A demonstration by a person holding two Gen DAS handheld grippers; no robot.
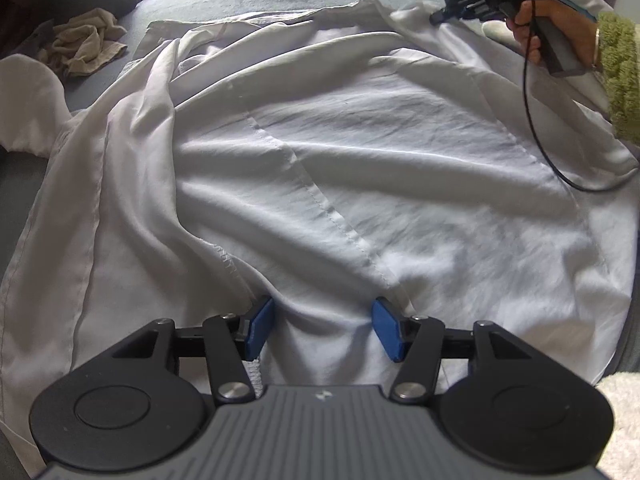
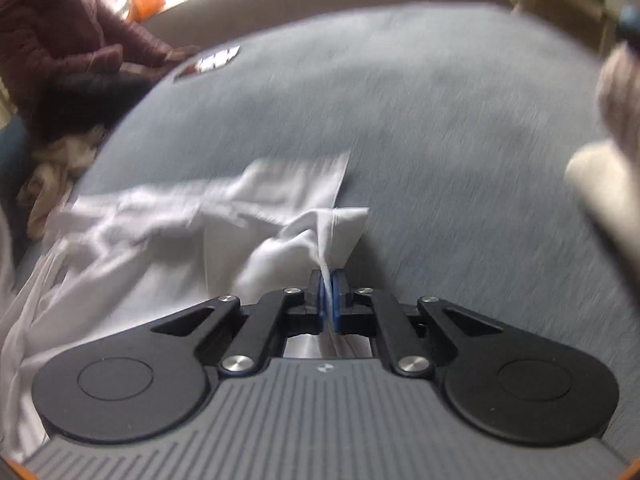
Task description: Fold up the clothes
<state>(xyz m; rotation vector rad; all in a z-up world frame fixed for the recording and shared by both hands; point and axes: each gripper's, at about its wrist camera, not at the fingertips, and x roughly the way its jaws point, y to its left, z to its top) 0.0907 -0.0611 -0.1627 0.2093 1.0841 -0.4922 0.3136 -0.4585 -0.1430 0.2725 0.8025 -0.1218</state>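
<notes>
Pinching only a thin corner of the white shirt (image 2: 304, 236), the right tongs (image 2: 329, 300) may lose it under pull; the left tongs (image 1: 323, 330) stand wide open, holding nothing.

Right tongs (image 2: 329, 300) pinching white garment (image 2: 160, 216), grey bedcover (image 2: 440, 120)

One white garment (image 1: 360, 168), one beige garment (image 1: 86, 46) (perhaps more), two grippers.
</notes>
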